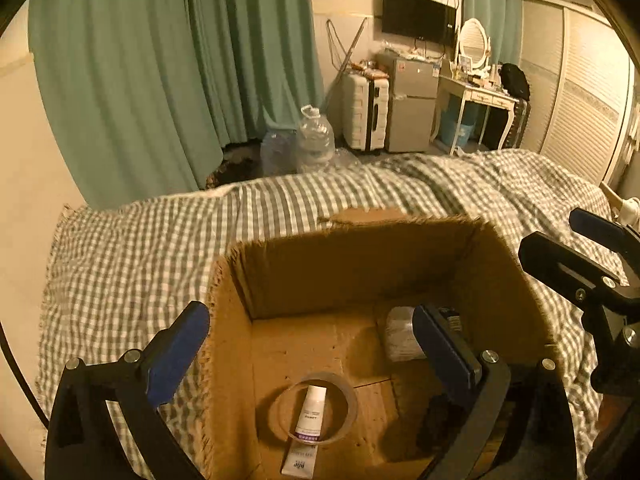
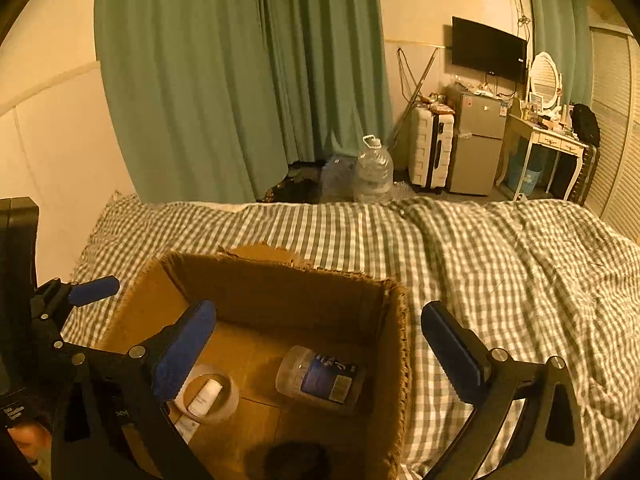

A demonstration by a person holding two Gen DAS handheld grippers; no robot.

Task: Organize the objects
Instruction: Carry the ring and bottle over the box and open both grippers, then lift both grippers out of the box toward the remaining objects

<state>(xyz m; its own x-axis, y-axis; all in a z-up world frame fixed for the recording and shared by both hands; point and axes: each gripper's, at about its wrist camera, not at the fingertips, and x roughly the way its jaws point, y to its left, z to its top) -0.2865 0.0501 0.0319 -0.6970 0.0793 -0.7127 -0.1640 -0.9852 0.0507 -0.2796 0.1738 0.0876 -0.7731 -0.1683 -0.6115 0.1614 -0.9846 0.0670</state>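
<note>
Indoors, under dim yellow light, an open cardboard box (image 1: 236, 320) sits on a bed (image 1: 120, 264) spread with a green-and-white checked cover. Both hand-held grippers hang over the box, angled down toward its inside.

Seen from the left wrist camera, the left hand-held gripper (image 1: 312, 344) has its blue-padded jaws spread wide, with nothing between them. Below it, on the box floor, lies a tape roll (image 1: 352, 400) with a small white tube (image 1: 311, 412) resting inside its ring. A second flat white tube (image 1: 299, 460) lies just beside the roll, at the near edge. The right hand-held gripper (image 2: 320, 332) also stands wide open and empty, its left finger over the box and its right finger outside the box wall, above the bed cover. Under it a clear jar (image 2: 320, 378) with a blue label lies on its side on the box floor, apart from the tape roll. A dark thing at the near end of the box is too shadowed to make out.

Behind the bed hang green curtains (image 2: 240, 80). Two large water bottles (image 2: 374, 170) stand on the floor, near a white suitcase (image 2: 430, 152), a small grey fridge (image 2: 478, 144) and a white dressing table (image 2: 548, 140) under a wall television (image 2: 488, 50).
</note>
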